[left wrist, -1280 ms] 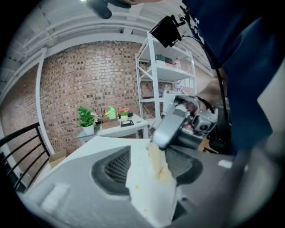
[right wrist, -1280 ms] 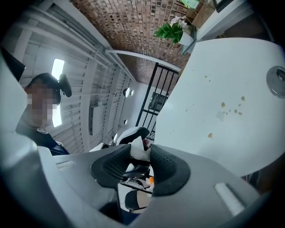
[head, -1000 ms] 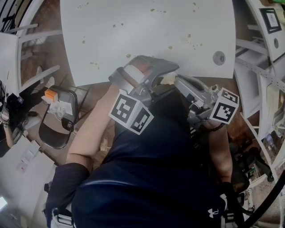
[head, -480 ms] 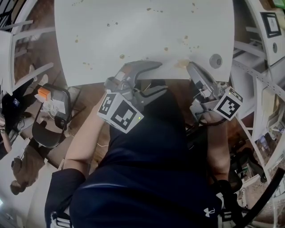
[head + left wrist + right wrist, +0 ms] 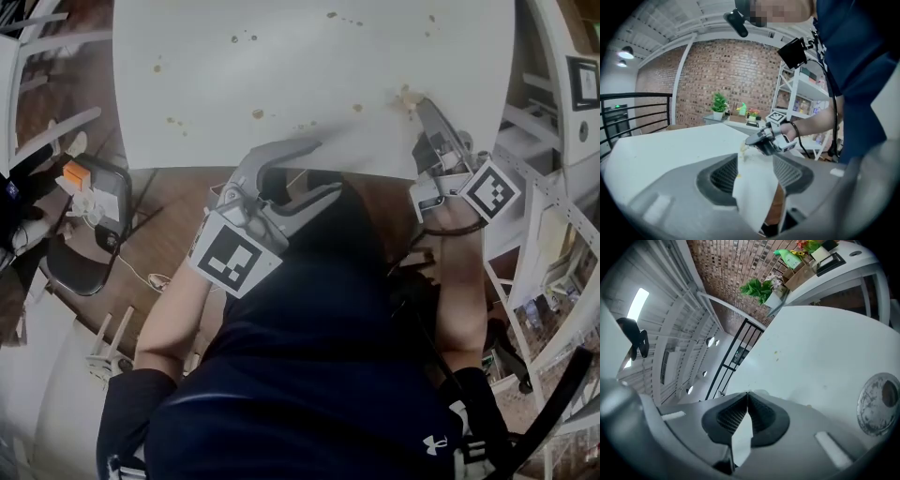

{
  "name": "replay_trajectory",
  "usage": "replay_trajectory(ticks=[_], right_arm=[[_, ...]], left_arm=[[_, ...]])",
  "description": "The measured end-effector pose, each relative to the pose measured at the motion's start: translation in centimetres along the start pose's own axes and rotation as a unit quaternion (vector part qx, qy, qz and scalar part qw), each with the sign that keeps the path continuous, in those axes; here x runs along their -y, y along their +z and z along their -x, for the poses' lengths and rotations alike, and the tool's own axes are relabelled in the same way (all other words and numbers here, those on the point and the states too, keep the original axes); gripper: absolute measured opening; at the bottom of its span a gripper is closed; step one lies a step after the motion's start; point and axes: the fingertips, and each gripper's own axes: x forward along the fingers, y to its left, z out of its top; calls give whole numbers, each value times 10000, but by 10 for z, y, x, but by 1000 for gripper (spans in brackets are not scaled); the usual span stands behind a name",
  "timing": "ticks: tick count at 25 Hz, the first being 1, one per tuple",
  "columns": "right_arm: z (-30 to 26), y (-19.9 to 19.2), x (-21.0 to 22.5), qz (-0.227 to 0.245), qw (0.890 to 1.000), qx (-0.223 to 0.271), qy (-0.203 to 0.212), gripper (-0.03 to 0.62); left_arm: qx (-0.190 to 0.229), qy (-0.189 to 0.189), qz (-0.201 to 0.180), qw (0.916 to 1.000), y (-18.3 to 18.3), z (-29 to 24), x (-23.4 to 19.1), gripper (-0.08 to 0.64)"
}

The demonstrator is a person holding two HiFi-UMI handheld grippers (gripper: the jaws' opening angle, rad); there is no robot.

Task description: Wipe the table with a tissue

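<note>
The white table (image 5: 281, 56) fills the top of the head view and carries several small brown spots (image 5: 258, 113). My right gripper (image 5: 417, 101) reaches over the table's near right edge, shut on a small crumpled beige tissue (image 5: 407, 95) that rests on the tabletop. In the right gripper view its jaws (image 5: 747, 394) meet at the tips. The left gripper view shows that tissue (image 5: 743, 149) at the right gripper's tip. My left gripper (image 5: 328, 169) hangs at the near edge. Its jaws have just been closing but stand open (image 5: 757, 159) with nothing between them.
A round cable hole (image 5: 880, 401) sits in the tabletop just right of my right gripper. White shelving (image 5: 562, 112) stands to the right of the table. A dark chair (image 5: 94, 202) with an orange item is on the floor at the left.
The right gripper has moved away from the left and forward onto the tabletop with the tissue. The left gripper has rolled and drifted left along the table edge, its jaws narrower than half a second ago.
</note>
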Motion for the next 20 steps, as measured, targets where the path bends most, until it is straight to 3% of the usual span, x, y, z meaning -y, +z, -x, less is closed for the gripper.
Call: replay_trajectory(ticks=[7,10,14,15,20], right_arm=[[-28,-1,15,215,9992,-300,-181,15],[-31,-7,25,590,9946,-528,-664,16],[-26,-8,36,1702,9694,-905,-1517,27],[-26,-8,38,1969,9613,-998,-1646,63],[-30,-11,42,2902,9266,-1408,-1933,149]], left_arm=[[206,213,246,9993,-5,14,-9,214],[277,271,322,9987,-4,19,-11,205],[328,334,374,9982,-3,24,-15,193],[339,344,373,9981,-2,24,-16,191],[382,350,400,9979,2,22,-20,183]])
